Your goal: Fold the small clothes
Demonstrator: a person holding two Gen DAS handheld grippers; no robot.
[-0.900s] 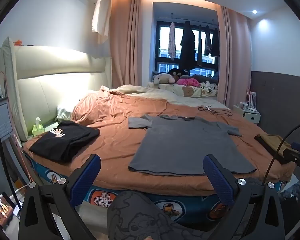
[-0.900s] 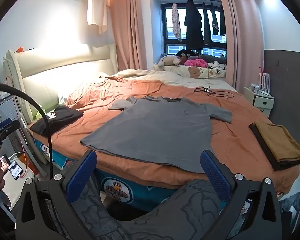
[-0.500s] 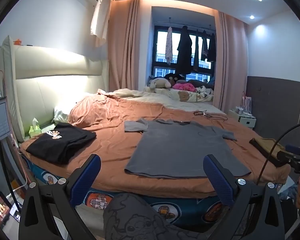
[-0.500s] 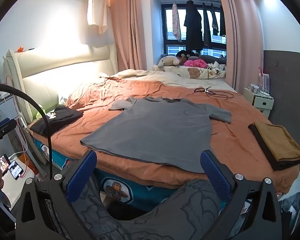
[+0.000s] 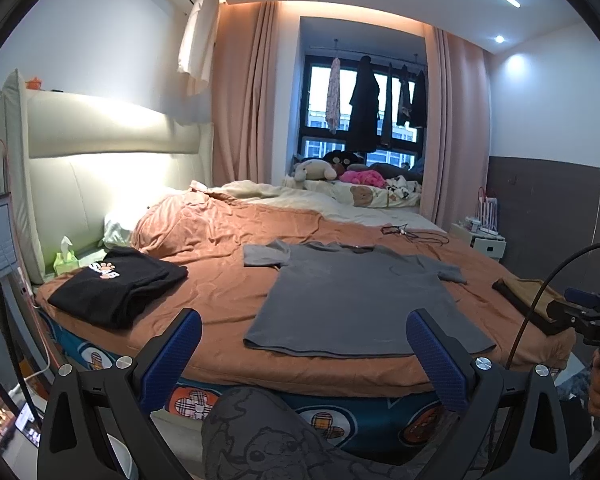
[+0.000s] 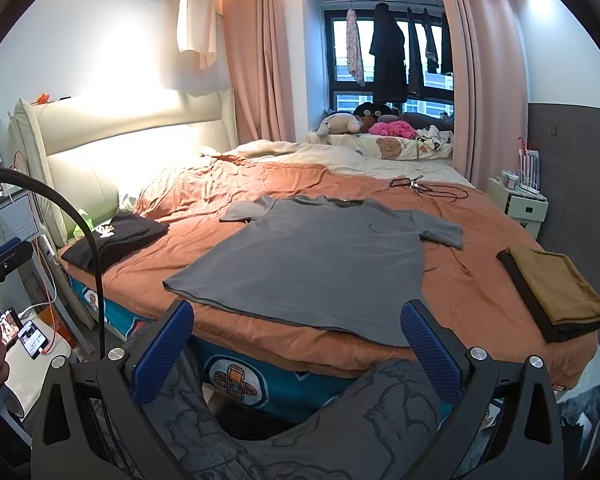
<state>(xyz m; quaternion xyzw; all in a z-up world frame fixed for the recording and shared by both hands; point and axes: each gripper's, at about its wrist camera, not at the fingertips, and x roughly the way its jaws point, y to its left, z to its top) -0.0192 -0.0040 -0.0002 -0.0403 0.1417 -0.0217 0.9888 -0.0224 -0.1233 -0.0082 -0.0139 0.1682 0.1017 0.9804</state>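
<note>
A grey T-shirt (image 5: 360, 296) (image 6: 320, 260) lies spread flat on the orange bedspread (image 5: 220, 292) (image 6: 476, 280), collar at the far side, hem near the front edge. My left gripper (image 5: 304, 332) stands open in front of the bed, short of the hem, nothing between its blue pads. My right gripper (image 6: 296, 320) is also open and empty, held before the hem. The right gripper's body shows at the right edge of the left wrist view. Patterned grey trouser legs (image 5: 268, 436) (image 6: 340, 424) of the person fill the foreground.
A folded black garment with a logo (image 5: 120, 284) (image 6: 116, 240) lies at the bed's left end. A folded brown-and-black stack (image 6: 556, 292) (image 5: 528, 300) sits at the right end. A cable and glasses (image 6: 420, 188) lie beyond the shirt. A green tissue box (image 5: 66, 260) stands by the headboard; phones (image 6: 24, 332) lie lower left.
The left wrist view has tilted upward and pulled back a little, so the bed and shirt sit lower and smaller. The right wrist view is almost unchanged. Both grippers stay open.
</note>
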